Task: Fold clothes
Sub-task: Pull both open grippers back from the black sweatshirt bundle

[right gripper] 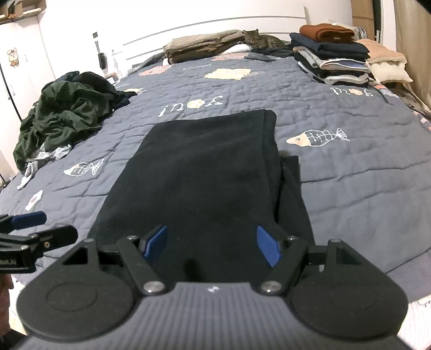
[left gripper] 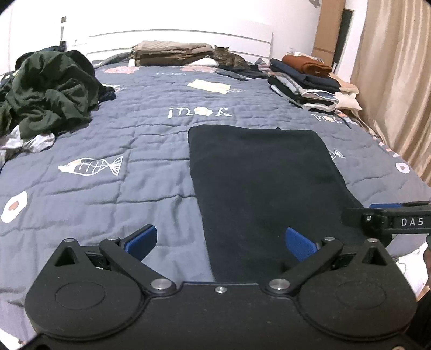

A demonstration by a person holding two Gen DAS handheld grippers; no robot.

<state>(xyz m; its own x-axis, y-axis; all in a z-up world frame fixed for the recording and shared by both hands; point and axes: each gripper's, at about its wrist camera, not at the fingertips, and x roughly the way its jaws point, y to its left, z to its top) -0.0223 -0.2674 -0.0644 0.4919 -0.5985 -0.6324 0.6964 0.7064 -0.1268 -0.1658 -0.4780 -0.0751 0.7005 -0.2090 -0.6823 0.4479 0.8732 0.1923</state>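
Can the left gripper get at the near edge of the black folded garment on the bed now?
Probably yes. The left gripper has its jaws open and empty, just above the near left edge of the black folded fleece garment. Nothing lies between them; the right gripper is off to the side.

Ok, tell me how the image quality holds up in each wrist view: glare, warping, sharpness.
Left wrist view: the white wall behind the headboard is blown out, fisheye bends the bed edges, and the black garment shows almost no texture. Right wrist view: same bowing, dark vignette corners, the cat soft but recognisable.
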